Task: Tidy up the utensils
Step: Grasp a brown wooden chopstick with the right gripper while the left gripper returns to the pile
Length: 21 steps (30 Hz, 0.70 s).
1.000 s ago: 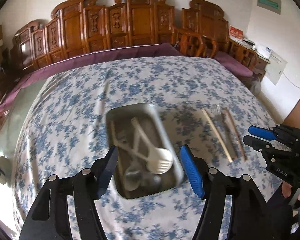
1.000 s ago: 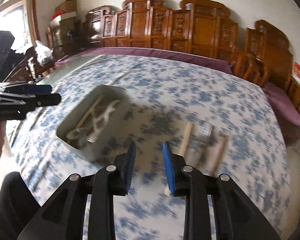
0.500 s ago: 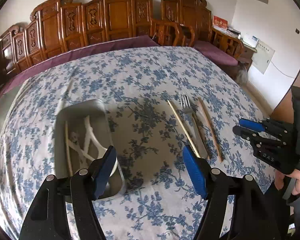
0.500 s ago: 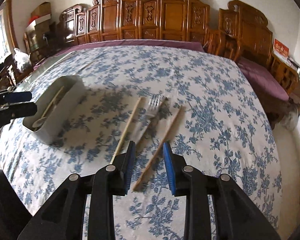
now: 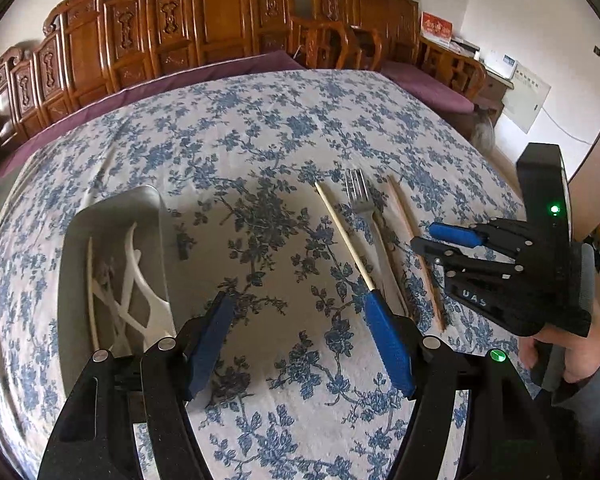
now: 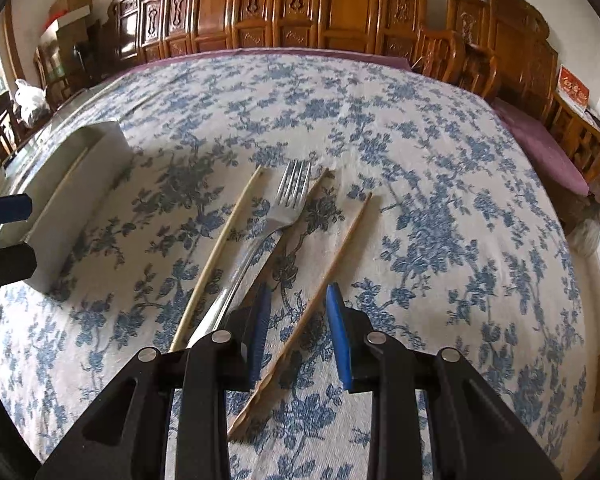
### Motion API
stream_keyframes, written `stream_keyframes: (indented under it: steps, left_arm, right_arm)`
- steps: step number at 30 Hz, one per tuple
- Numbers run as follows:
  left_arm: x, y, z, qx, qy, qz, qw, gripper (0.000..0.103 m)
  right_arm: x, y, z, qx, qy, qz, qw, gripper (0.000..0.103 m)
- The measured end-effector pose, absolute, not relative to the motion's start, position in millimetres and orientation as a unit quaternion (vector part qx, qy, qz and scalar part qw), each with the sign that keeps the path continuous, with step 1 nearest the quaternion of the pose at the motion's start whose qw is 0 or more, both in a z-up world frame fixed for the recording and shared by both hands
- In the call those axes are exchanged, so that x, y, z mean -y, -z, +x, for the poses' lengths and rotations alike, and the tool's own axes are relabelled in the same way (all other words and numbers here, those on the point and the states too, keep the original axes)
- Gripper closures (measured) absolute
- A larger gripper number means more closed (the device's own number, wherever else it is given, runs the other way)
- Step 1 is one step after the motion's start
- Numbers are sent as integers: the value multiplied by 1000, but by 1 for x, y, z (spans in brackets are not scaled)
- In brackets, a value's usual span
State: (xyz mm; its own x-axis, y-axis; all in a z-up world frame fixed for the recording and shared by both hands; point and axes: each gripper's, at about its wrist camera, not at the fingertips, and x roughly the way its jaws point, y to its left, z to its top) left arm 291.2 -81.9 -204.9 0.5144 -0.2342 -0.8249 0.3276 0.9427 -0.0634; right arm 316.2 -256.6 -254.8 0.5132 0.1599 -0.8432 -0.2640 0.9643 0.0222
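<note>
A metal tray [image 5: 112, 216] at the left holds white plastic utensils [image 5: 132, 280] and a pale stick. On the flowered cloth to its right lie a pale chopstick [image 5: 344, 240], a steel fork [image 5: 360, 200] and a brown chopstick [image 5: 404, 216]. My left gripper [image 5: 300, 320] hangs open over bare cloth between tray and pale chopstick, empty. My right gripper [image 6: 298, 308] is low over the brown chopstick [image 6: 340, 240], jaws partly apart, the stick lying between them untouched. The fork [image 6: 288, 200] and pale chopstick [image 6: 220, 248] lie just left of it. The right gripper [image 5: 426, 238] also shows in the left wrist view.
Carved wooden chairs [image 5: 220, 20] ring the far side of the table. A hand [image 5: 560, 360] holds the right gripper near the table's right edge. The tray's side [image 6: 88, 168] and the left gripper [image 6: 24, 234] show at the left of the right wrist view.
The left gripper has moved right, from over the tray to over bare cloth. The right gripper has come down and closer, and now straddles the brown chopstick.
</note>
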Motion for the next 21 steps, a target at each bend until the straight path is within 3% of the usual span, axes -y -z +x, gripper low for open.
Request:
stream_keyframes:
  steps: [21]
  left_arm:
    - [107,224,297,-482,165,61,858,37]
  right_arm:
    - [289,272,321,-496,-92,-52,862,72]
